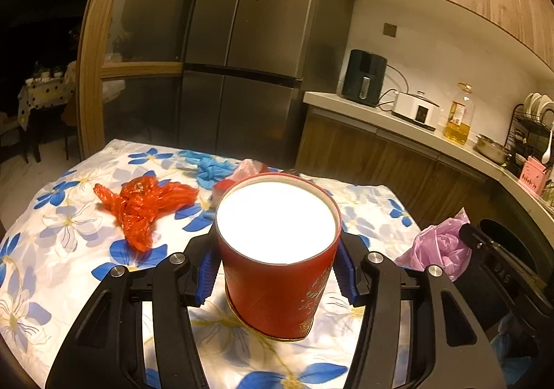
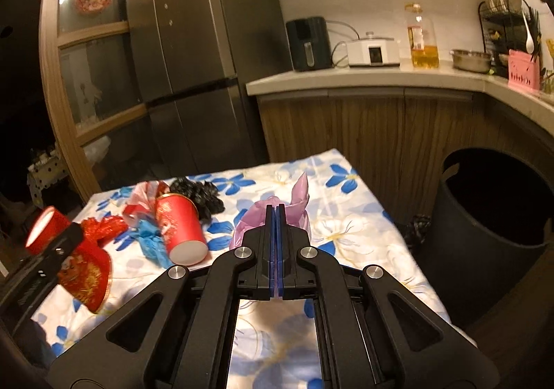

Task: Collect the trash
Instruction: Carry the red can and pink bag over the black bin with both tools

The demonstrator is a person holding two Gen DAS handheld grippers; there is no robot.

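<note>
Clamped between the left gripper [image 1: 277, 271] pads, a red canister [image 1: 278, 257] stood upright just above the floral tablecloth [image 1: 52, 250]. Beside it, the right gripper [image 2: 276, 212] was pinched together on a pink plastic bag [image 2: 297, 195] (a dark bin [image 2: 491, 212] gaped beyond the table's edge). Red bag [image 1: 142, 205], blue bag [image 1: 213, 169], black bag [image 2: 200, 196] and a toppled red cup [image 2: 180, 228] lay behind.

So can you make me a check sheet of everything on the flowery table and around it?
Surface: flowered cloth covers the table.
Job's things: red canister upright; second red canister lying on its side; pink bag; dark bin beside the table.
Clutter: orange-red bag, blue bag, black bag.
Grippers: left gripper fingers grip the upright canister; right gripper shut on the pink bag.
Cables: cords behind the white cooker.
Surroundings: fridge, oil bottle, dish rack.
</note>
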